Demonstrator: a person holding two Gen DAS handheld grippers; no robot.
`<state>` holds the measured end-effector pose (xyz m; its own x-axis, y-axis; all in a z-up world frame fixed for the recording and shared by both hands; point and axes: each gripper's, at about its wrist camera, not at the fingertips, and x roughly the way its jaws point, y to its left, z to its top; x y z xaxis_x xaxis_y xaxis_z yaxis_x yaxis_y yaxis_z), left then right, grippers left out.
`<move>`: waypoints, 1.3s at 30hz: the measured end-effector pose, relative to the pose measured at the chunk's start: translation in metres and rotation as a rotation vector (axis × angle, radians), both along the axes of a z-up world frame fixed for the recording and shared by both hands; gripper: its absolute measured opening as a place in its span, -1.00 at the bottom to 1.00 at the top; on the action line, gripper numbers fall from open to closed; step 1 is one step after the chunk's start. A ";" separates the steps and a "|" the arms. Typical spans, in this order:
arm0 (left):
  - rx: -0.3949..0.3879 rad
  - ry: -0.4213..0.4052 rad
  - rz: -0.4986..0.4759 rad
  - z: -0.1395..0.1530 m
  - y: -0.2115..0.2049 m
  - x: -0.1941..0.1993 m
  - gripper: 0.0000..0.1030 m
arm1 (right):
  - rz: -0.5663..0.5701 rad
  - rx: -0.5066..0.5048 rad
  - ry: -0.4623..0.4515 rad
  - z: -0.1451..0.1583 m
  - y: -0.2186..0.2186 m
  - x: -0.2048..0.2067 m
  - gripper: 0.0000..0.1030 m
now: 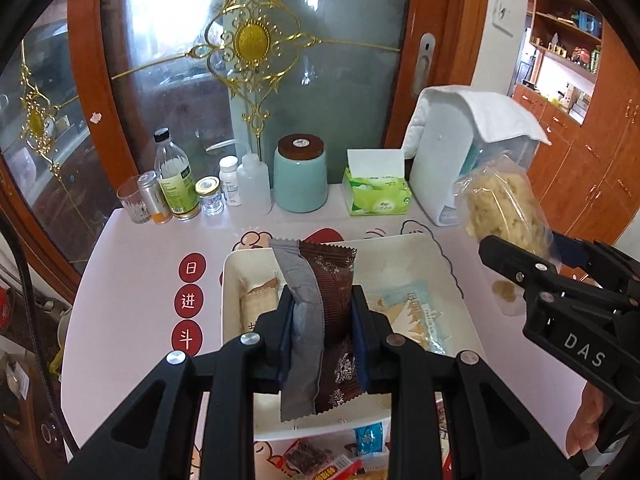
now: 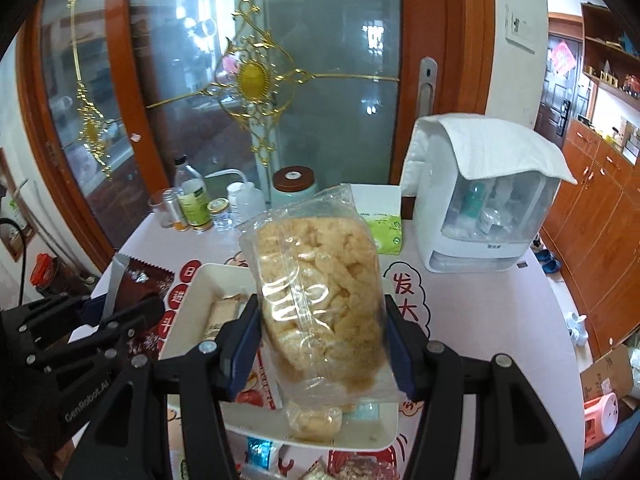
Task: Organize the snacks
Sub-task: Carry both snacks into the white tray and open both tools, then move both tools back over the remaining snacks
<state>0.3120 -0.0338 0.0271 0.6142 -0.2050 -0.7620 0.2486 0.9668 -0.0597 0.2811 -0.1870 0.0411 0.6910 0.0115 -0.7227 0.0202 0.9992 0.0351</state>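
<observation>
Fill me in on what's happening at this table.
A person is sorting snacks with a gripper in each hand. The left gripper is shut on a brown snack packet, and the right gripper clamps a clear bag of pale puffed snacks. Both are held above the white tray, which already contains a couple of packets. More wrapped snacks lie on the table in front of the tray.
</observation>
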 end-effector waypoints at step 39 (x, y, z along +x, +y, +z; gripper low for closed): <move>0.011 0.021 0.068 -0.011 0.001 -0.033 0.70 | 0.047 0.021 0.045 -0.014 -0.007 -0.027 0.17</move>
<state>0.2794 -0.0331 0.0156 0.6103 -0.1548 -0.7769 0.1815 0.9820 -0.0531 0.2540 -0.1935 0.0271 0.6563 0.0586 -0.7522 -0.0250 0.9981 0.0560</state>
